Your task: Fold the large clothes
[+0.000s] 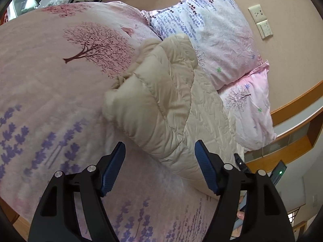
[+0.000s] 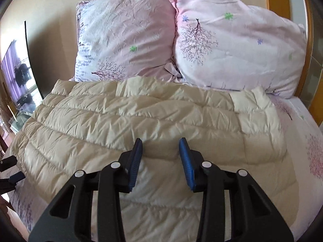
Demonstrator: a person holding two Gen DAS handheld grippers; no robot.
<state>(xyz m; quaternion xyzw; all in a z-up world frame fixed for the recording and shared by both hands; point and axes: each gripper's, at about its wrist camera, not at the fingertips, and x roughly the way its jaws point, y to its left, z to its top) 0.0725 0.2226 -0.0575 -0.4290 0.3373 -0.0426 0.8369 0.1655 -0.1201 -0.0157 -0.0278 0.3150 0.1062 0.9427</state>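
A beige quilted puffer jacket (image 2: pixel 129 119) lies spread on the bed, below two pillows. In the left wrist view the jacket (image 1: pixel 161 104) shows as a folded, bunched mass with a sleeve end toward the left. My left gripper (image 1: pixel 160 151) is open and empty, its blue pads either side of the jacket's near edge, just above it. My right gripper (image 2: pixel 160 148) is open and empty, hovering over the middle of the jacket. The left gripper's tips (image 2: pixel 10 171) show at the far left edge of the right wrist view.
The bed has a pink floral duvet (image 1: pixel 50 80). Two floral pillows (image 2: pixel 125 40) (image 2: pixel 238 48) lean on the wall. A wooden bed frame (image 2: pixel 306 50) runs along the right. A wall socket and switch (image 1: pixel 260 20) sit above the pillows.
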